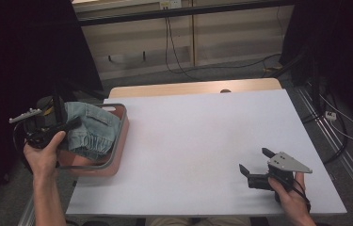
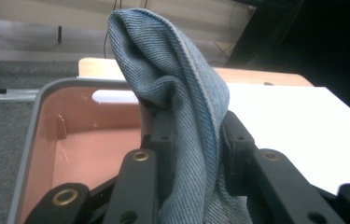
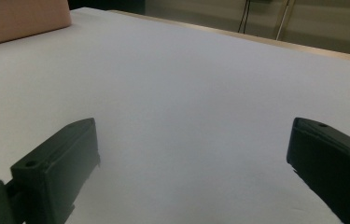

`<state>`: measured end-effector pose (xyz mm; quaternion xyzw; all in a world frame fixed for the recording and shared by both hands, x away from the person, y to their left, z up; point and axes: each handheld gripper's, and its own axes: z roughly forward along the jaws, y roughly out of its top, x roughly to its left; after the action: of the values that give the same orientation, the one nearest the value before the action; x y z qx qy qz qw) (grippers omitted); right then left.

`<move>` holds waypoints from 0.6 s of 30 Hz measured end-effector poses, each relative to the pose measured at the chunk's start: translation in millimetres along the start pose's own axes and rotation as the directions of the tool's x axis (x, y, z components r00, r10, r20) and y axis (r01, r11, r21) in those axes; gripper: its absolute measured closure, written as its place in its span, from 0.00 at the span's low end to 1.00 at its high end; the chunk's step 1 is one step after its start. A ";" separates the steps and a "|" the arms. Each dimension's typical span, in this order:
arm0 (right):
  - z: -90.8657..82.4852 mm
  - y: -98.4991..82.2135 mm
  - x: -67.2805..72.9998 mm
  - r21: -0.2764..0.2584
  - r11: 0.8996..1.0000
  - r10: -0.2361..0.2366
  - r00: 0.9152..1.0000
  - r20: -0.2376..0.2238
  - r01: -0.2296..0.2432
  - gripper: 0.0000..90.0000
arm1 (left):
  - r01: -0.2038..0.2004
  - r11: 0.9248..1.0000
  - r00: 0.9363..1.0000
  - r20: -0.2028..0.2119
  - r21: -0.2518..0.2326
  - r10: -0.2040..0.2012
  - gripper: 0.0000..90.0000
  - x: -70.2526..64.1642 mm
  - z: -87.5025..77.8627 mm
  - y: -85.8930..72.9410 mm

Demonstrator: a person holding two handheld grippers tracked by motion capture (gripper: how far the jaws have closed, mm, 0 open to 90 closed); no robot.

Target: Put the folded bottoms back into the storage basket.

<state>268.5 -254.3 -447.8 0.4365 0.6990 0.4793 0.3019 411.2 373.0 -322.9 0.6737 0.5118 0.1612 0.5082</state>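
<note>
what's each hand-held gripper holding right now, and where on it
The left hand-held gripper is shut on a fold of the denim garment, over the pink bin. The right hand-held gripper is open and holds nothing.

Spread fingers (image 3: 56,172) over white table (image 3: 186,93)

my left gripper (image 2: 191,154): matt black plastic jaws, brass-look rivets | denim garment (image 2: 182,102): blue twill cloth, ribbed weave, stitched hem | bin (image 2: 42,140): smooth pink plastic, slight sheen, grey rim | table (image 1: 202,141): matt white sheet over pale wood far edge | my right gripper (image 1: 255,165): matt black, dull grey plate
</note>
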 end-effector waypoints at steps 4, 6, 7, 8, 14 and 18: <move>-0.2 0.0 -0.4 -0.002 1.000 -0.001 1.000 -0.001 0.001 0.03 | -0.004 1.000 1.000 -0.001 0.022 0.004 0.79 0.1 8.3 -1.6; -0.7 0.1 -0.7 -0.005 1.000 -0.001 1.000 0.001 0.001 0.03 | -0.009 1.000 1.000 0.007 0.027 0.009 0.79 1.1 13.0 -2.7; -0.8 0.0 -0.9 -0.005 1.000 0.000 1.000 0.002 0.000 0.03 | -0.012 0.999 1.000 0.012 0.031 0.012 0.79 1.9 15.8 -3.3; -0.8 0.0 -0.9 -0.004 1.000 0.001 1.000 0.002 -0.001 0.03 | -0.014 0.999 1.000 0.013 0.040 0.013 0.79 2.7 18.2 -3.7; -1.8 -0.2 -0.5 -0.004 1.000 0.001 1.000 0.000 -0.001 0.02 | 0.014 0.998 1.000 0.018 0.066 -0.016 0.79 8.2 28.6 -7.7; -1.8 -0.4 -1.1 -0.003 1.000 0.001 1.000 0.004 -0.001 0.03 | 0.016 0.997 1.000 0.008 0.074 -0.016 0.78 9.2 34.4 -10.0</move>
<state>267.4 -256.1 -447.6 0.4372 0.6976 0.4795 0.3037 435.2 362.5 -349.1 0.6885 0.5206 0.1353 0.4864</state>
